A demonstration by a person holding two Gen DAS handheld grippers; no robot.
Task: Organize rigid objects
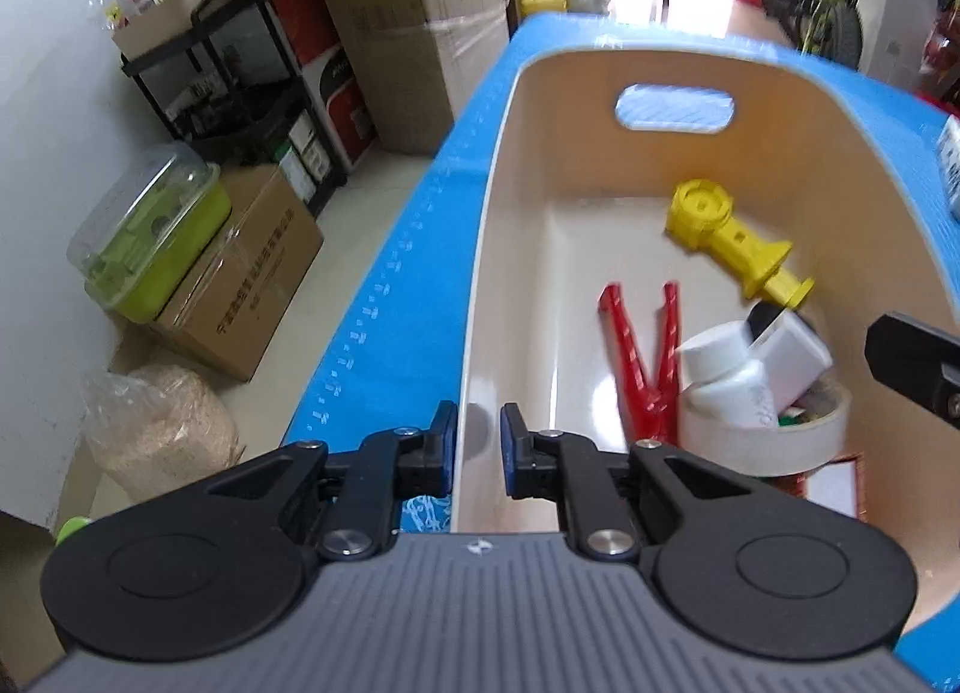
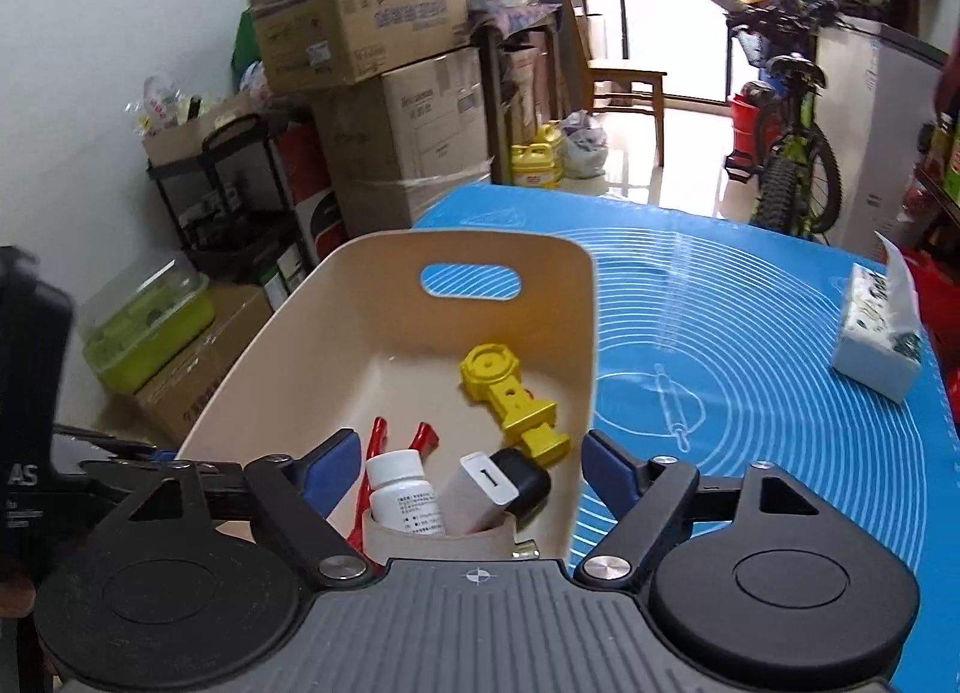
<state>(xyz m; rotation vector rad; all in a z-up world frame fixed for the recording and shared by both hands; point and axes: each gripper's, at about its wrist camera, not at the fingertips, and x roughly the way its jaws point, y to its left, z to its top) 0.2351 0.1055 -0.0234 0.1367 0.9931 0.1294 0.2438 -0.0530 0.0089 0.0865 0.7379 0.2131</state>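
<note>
A beige bin (image 1: 498,165) (image 2: 360,309) stands on the blue mat (image 1: 384,285) (image 2: 750,369). Inside lie a yellow plastic part (image 1: 726,231) (image 2: 510,393), a red clip (image 1: 648,357) (image 2: 379,435), a white bottle (image 1: 726,375) (image 2: 402,489), a white charger (image 1: 792,357) (image 2: 480,492) with a black block (image 2: 528,486) and a tape roll (image 1: 774,447) (image 2: 432,546). My left gripper (image 1: 480,441) is shut on the bin's left wall, one finger on each side. My right gripper (image 2: 468,471) is open and empty above the bin's near end; it also shows in the left wrist view (image 1: 912,369).
A tissue pack (image 2: 876,333) lies on the mat at the right. Left of the table are cardboard boxes (image 1: 240,285) (image 2: 396,129), a black shelf (image 1: 240,81), a green lidded container (image 1: 150,231) and a sack (image 1: 162,429). A bicycle (image 2: 792,141) stands at the back.
</note>
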